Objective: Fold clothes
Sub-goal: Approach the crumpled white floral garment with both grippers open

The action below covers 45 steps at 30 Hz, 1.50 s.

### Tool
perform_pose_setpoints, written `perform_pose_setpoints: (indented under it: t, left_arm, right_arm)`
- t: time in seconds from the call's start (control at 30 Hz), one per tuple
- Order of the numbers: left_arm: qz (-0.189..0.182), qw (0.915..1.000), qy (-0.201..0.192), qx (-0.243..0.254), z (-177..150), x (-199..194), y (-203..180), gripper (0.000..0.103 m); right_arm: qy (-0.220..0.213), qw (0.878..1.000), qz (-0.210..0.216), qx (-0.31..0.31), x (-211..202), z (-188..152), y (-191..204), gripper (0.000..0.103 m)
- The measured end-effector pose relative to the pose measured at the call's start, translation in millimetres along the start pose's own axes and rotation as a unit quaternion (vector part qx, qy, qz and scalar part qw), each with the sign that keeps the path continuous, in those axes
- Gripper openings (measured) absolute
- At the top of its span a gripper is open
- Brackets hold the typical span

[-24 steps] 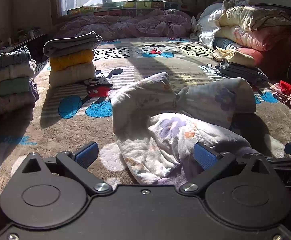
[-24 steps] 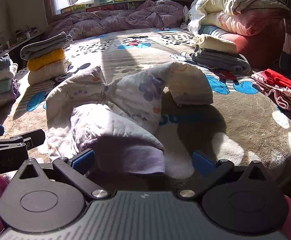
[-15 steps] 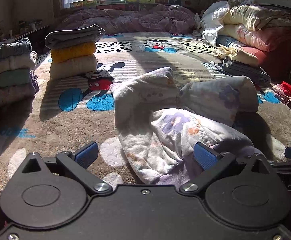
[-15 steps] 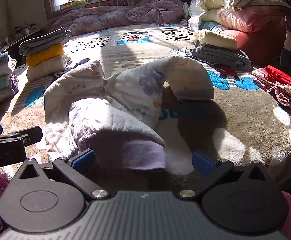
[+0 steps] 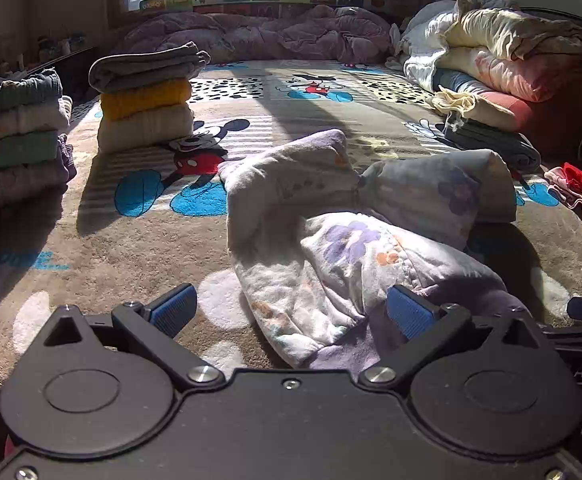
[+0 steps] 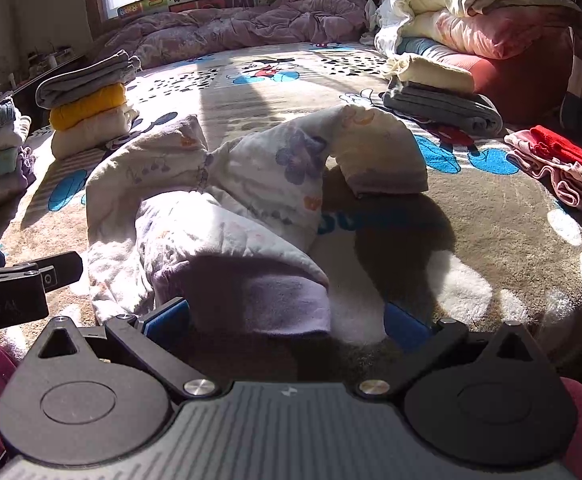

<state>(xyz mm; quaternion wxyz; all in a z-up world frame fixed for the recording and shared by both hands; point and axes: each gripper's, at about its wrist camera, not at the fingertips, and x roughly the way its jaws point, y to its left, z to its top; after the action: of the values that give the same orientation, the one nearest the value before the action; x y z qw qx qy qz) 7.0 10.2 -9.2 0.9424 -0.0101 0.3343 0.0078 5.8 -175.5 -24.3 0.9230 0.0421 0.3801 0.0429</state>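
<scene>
A crumpled white garment with purple flowers (image 5: 343,236) lies on the cartoon-print blanket (image 5: 91,256); it shows in the right wrist view too (image 6: 227,200). Its purple cuff (image 6: 267,300) lies nearest, between the right gripper's open fingers. My left gripper (image 5: 291,312) is open, low over the near edge of the garment, its right pad (image 5: 409,312) against the cloth. My right gripper (image 6: 287,322) is open and holds nothing. The left gripper's finger shows at the left of the right wrist view (image 6: 19,280).
Stacks of folded clothes stand at the left (image 5: 143,96) and far left (image 5: 15,136). Piled bedding (image 5: 503,56) and folded items (image 5: 487,140) lie at the right. A red and pink garment (image 6: 563,160) lies at the right. A purple quilt (image 5: 267,36) lies by the window.
Both grippers have tilted and eased slightly forward over the garment; the view has risen a little. The garment has not moved and both grippers stay open.
</scene>
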Motion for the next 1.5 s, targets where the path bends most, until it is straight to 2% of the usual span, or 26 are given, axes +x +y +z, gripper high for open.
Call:
perform_pose_setpoints:
  t: [1.37, 1.5]
  left_arm:
    - [-0.012, 0.9997, 0.015, -0.013, -0.3, 5.2, 4.4, 0.103]
    - [-0.016, 0.9995, 0.017, -0.021, -0.5, 6.9, 7.2, 0.103]
  right_arm:
    - [0.003, 1.000, -0.001, -0.007, 3.6, -2.0, 4.0, 0.102]
    - [-0.012, 1.000, 0.005, -0.019, 1.3, -2.5, 7.0, 0.102]
